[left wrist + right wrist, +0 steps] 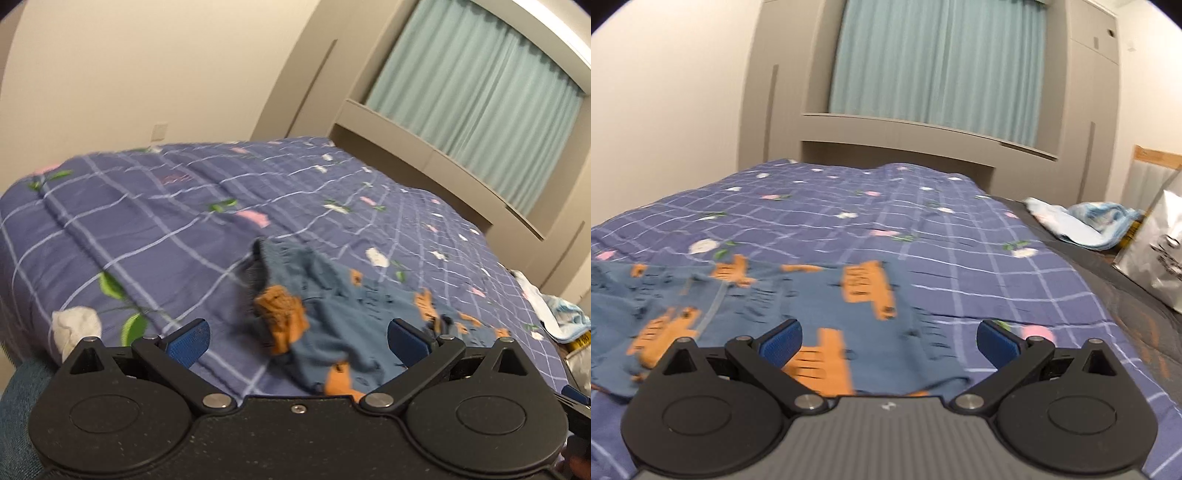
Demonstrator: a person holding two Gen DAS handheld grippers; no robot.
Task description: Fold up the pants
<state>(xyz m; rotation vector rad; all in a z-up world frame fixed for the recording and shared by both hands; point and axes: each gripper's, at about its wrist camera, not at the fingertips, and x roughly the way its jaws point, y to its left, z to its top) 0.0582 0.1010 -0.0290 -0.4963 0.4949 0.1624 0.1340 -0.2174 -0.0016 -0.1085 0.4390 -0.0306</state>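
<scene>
Pants [332, 314], blue with orange patches, lie rumpled on the quilt [147, 229] right ahead of both grippers. From the left wrist view they bunch into a heap, one end raised and curled over, the cloth running back under the camera housing. The left gripper [298, 338] hovers above that heap with its blue pads [188, 341] spread wide, gripping nothing. From the right wrist view the pants [746, 295] lie flatter and spread to the left, one edge reaching the middle of the frame. The right gripper [889, 338] is likewise wide apart over that edge, its pads [997, 341] clear of the cloth. A white bundle [75, 325] sits at the quilt's near left corner. Further right, a pale blue towel [1082, 225] lies crumpled beside the bed, next to a silver bag [1156, 251]. Beyond hangs a green curtain [938, 62].
</scene>
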